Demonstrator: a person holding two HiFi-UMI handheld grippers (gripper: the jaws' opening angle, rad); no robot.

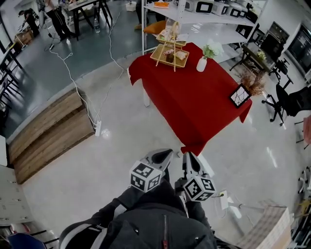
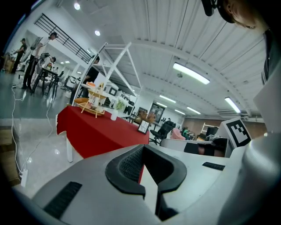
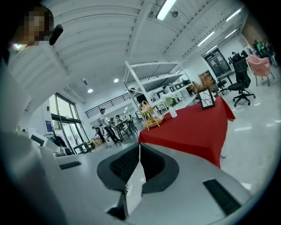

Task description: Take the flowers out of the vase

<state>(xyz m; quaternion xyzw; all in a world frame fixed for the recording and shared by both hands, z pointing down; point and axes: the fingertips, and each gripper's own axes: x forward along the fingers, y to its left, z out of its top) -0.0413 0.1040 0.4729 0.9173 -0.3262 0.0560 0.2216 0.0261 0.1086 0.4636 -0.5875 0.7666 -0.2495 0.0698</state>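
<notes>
A small white vase [image 1: 201, 63] with pale green and white flowers [image 1: 212, 49] stands near the far edge of the red-clothed table [image 1: 194, 107]. Both grippers hover over the floor short of the table's near corner, far from the vase. My left gripper [image 1: 167, 152] and my right gripper [image 1: 188, 156] sit side by side, each shut with nothing between the jaws. The left gripper view shows the left gripper [image 2: 142, 147] tip to tip, with the vase [image 2: 114, 115] far ahead. In the right gripper view the right gripper [image 3: 139, 145] is shut too, and the vase [image 3: 173, 113] is small and distant.
On the table stand a tiered wooden snack stand [image 1: 170, 51], a framed picture [image 1: 240, 95] and dried sprigs [image 1: 253, 82]. A white shelf rack [image 1: 204, 14] is behind it, an office chair [image 1: 286, 104] to the right. Wooden steps [image 1: 48, 131] and a cable with power strip [image 1: 98, 127] lie left.
</notes>
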